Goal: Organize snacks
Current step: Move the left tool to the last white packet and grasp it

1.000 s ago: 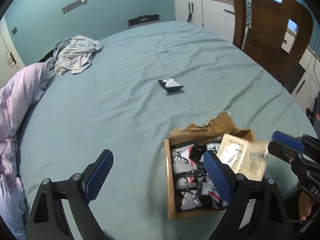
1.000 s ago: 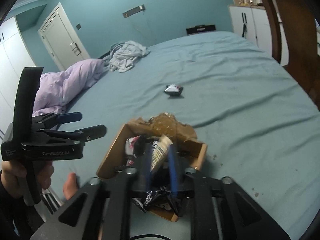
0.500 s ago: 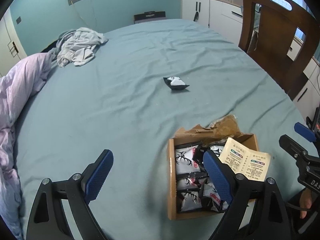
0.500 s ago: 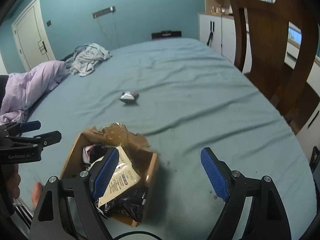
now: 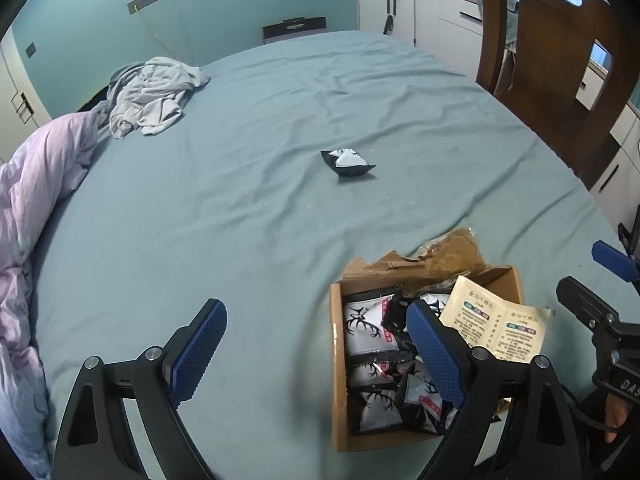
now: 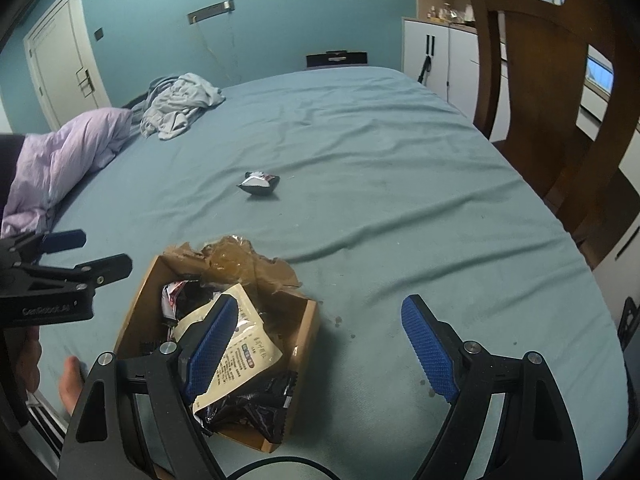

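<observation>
A torn cardboard box (image 5: 338, 380) sits on the teal bed at the near edge, holding several black-and-white snack packets (image 5: 364, 330) and a cream packet (image 5: 500, 330) lying on top. It also shows in the right wrist view (image 6: 136, 320) with the cream packet (image 6: 244, 356). One black-and-white snack packet (image 5: 348, 162) lies alone mid-bed, also in the right wrist view (image 6: 259, 183). My left gripper (image 5: 316, 354) is open and empty, just left of the box. My right gripper (image 6: 320, 354) is open and empty, over the box's right edge.
A grey garment (image 5: 154, 96) and a lilac duvet (image 5: 36, 184) lie at the far left of the bed. A dark wooden chair (image 6: 560, 92) stands at the right. White cabinets (image 5: 420, 12) stand behind it.
My right gripper opened and let the cream packet go into the box, then drew back to the right. The left gripper stayed open and hardly moved.
</observation>
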A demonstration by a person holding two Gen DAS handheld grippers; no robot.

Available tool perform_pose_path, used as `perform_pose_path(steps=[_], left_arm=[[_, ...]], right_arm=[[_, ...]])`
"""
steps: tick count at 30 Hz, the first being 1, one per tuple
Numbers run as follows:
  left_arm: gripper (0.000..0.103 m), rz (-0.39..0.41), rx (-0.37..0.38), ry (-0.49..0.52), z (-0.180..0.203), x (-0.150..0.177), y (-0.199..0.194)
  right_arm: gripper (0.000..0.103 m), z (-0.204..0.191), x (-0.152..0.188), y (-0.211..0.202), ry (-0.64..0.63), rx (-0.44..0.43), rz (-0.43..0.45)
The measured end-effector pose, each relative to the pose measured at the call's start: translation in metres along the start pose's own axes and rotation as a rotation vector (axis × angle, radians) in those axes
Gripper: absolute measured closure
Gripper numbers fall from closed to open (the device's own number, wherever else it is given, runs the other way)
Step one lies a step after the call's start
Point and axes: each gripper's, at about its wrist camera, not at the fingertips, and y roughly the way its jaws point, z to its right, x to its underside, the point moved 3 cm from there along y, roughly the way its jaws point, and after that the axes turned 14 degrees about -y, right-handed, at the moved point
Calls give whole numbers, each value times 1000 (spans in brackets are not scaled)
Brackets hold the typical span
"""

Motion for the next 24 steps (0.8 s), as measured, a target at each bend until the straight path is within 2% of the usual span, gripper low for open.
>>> perform_pose_path(steps=[9,19,22,24], left_arm=[[10,27,-52,58,14,-5,9],[10,4,-80,100,25,-13,32],[10,-4,-78,131,36,-29,45],[10,-12,-54,114,45,-48,55]], right_arm=[[19,-3,-2,8,-32,-6,-24],[19,1,-8,16,-11,-28,-64],[19,2,-11,19,-17,-12,-59],[19,2,-11,21,-29,9,-48]])
